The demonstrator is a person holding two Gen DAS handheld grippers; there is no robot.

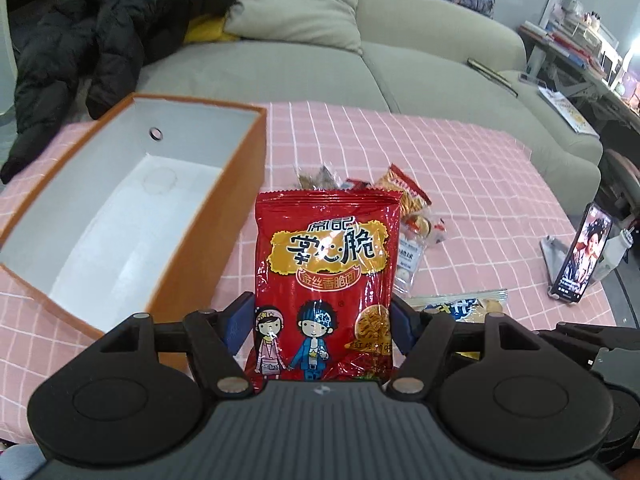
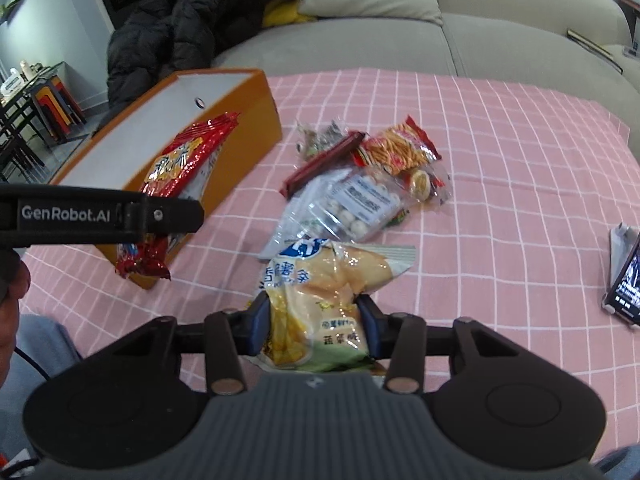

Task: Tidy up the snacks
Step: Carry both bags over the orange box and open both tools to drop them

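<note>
My left gripper is shut on a red noodle-snack bag, which stands upright between its blue pads, beside the open orange box. The box's white inside looks bare. In the right wrist view the same red bag hangs over the box's near end. My right gripper is shut on a puffy yellow chip bag, lifted a little above the pink cloth. A pile of other snacks lies in the middle of the table: a red bar, a clear bag of white balls, and a stick-snack pack.
A pink checked tablecloth covers the table. A phone on a stand sits at the right edge. Behind the table is a grey sofa with a black jacket and cushions.
</note>
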